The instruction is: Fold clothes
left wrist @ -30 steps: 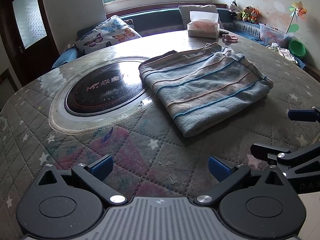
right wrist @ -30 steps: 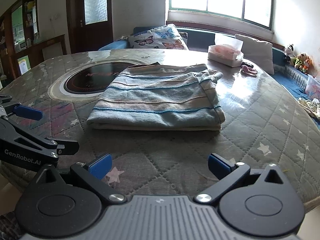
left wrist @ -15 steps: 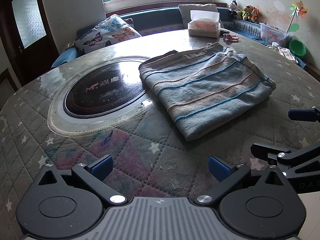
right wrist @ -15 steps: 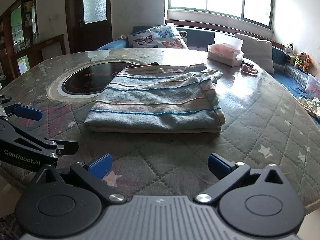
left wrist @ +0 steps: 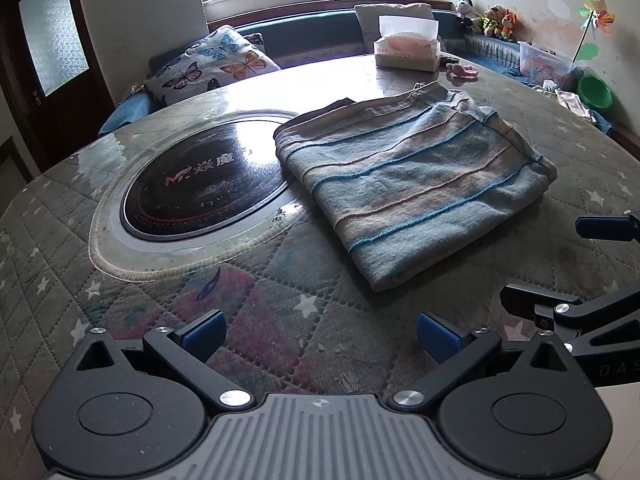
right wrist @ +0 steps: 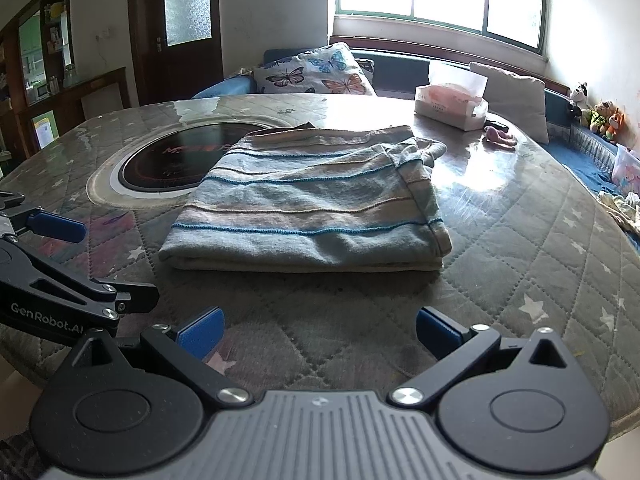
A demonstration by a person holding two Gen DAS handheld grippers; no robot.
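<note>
Blue-striped folded garment [left wrist: 412, 184] lies mid-frame on the quilted table [left wrist: 280, 312], its left edge over the black cooktop disc [left wrist: 192, 188]. My left claw [left wrist: 320, 334] and right claw [right wrist: 318, 332]: both w/ fingers apart, nothing held, near table edge.

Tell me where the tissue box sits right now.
The tissue box sits at the table's far side, beyond the folded striped garment and to its right in the right wrist view, beside a small pink object.
</note>
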